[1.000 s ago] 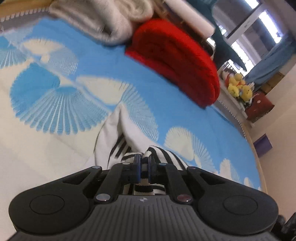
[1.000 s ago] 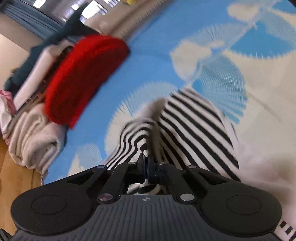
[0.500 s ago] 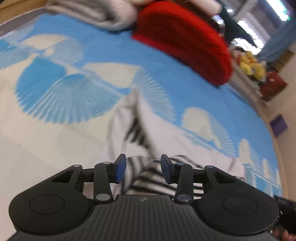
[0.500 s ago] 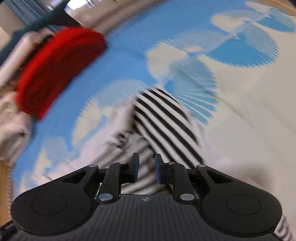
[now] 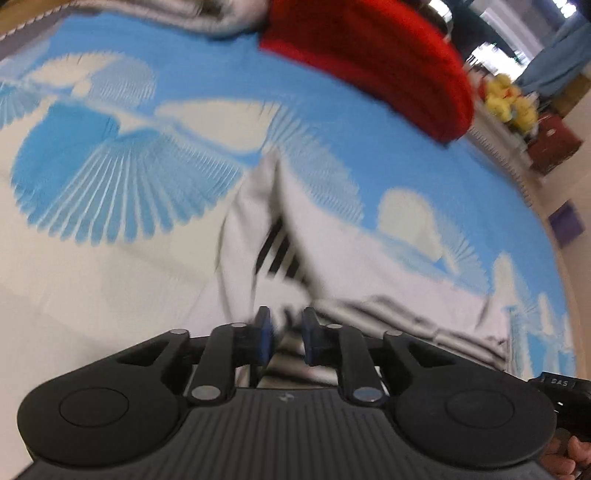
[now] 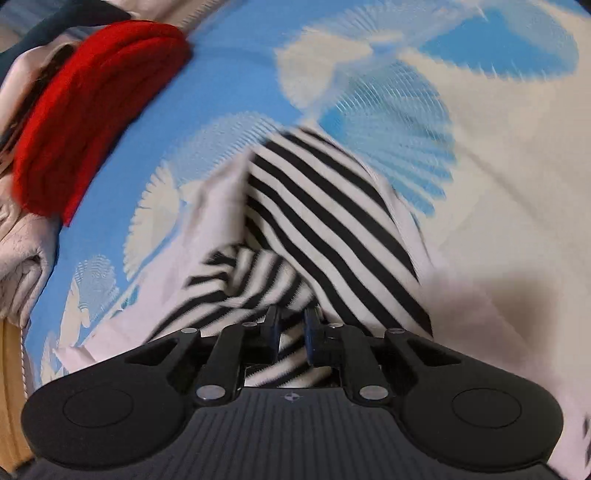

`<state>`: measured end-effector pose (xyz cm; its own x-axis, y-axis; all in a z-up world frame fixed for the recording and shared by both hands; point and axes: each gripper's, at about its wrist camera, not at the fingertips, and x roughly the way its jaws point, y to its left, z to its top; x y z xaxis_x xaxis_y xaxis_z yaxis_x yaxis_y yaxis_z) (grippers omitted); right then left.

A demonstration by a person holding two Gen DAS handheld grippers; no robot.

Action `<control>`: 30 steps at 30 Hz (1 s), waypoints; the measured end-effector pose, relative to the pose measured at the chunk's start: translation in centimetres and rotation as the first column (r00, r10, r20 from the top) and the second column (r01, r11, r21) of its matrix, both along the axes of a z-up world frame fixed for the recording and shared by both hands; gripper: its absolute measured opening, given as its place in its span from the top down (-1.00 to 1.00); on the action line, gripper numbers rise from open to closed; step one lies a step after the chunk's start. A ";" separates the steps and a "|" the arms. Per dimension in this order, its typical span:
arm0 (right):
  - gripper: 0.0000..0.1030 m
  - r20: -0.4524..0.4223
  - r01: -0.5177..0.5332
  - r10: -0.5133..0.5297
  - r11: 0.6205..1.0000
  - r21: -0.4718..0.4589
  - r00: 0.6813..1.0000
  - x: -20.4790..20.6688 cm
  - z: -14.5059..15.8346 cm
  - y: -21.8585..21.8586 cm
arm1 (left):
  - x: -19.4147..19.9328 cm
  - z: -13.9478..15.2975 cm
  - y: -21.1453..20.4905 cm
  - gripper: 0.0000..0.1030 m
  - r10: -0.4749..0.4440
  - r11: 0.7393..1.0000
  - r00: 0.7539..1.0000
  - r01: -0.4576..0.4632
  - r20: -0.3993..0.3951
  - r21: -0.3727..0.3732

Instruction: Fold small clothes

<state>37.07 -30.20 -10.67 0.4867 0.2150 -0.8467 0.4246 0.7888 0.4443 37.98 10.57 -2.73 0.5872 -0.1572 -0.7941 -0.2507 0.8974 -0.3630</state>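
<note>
A small black-and-white striped garment [image 5: 280, 251] lies crumpled on a blue and white blanket [image 5: 110, 177], mostly showing its pale inner side in the left wrist view. My left gripper [image 5: 286, 325] hovers over its near edge. The jaws are closing, a gap still shows, and cloth lies below and between the pads. In the right wrist view the stripes of the garment [image 6: 325, 206] are plain. My right gripper [image 6: 291, 325] is low over a bunched fold, jaws closing, with striped cloth in the gap but not pinched.
A folded red knit [image 5: 369, 55] [image 6: 92, 103] sits at the far edge of the blanket [image 6: 498, 166], beside a beige folded pile [image 5: 166, 14] [image 6: 22, 258]. Yellow plush toys [image 5: 509, 99] stand beyond the bed. A hand [image 5: 569, 454] shows at the lower right.
Both grippers, shut on the striped cloth a second ago, let it go and opened, then began narrowing again. The garment dropped flatter onto the blanket and the right gripper sank towards it.
</note>
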 end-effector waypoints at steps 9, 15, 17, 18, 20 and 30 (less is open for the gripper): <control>0.66 0.026 -0.124 0.126 0.990 -0.069 0.992 1.2 1.0 1.3 | 1.8 -2.7 -0.6 0.44 -0.184 0.982 0.975 0.189 -0.124 0.029; 0.61 0.037 -0.111 0.117 0.986 -0.124 0.992 1.5 1.0 0.7 | 1.6 -0.6 -0.9 0.45 -0.264 0.964 0.963 0.265 -0.051 0.014; 0.61 0.071 -0.141 0.150 0.983 -0.115 0.986 1.4 1.8 1.3 | 1.1 -0.2 -1.3 0.42 -0.310 0.950 0.949 0.311 -0.052 0.008; 0.61 0.072 -0.161 0.168 0.983 -0.093 0.983 1.3 1.9 1.5 | 0.9 -0.3 -1.5 0.42 -0.333 0.942 0.940 0.335 -0.066 0.008; 0.61 0.032 -0.202 0.204 0.979 -0.039 0.979 1.0 1.6 1.9 | 0.4 -1.1 -1.6 0.42 -0.359 0.931 0.924 0.364 -0.133 0.018; 0.59 -0.088 -0.238 0.228 0.962 -0.133 0.970 -3.0 4.0 0.9 | -5.4 2.5 -1.4 0.42 -0.358 0.902 0.926 0.377 -0.124 0.212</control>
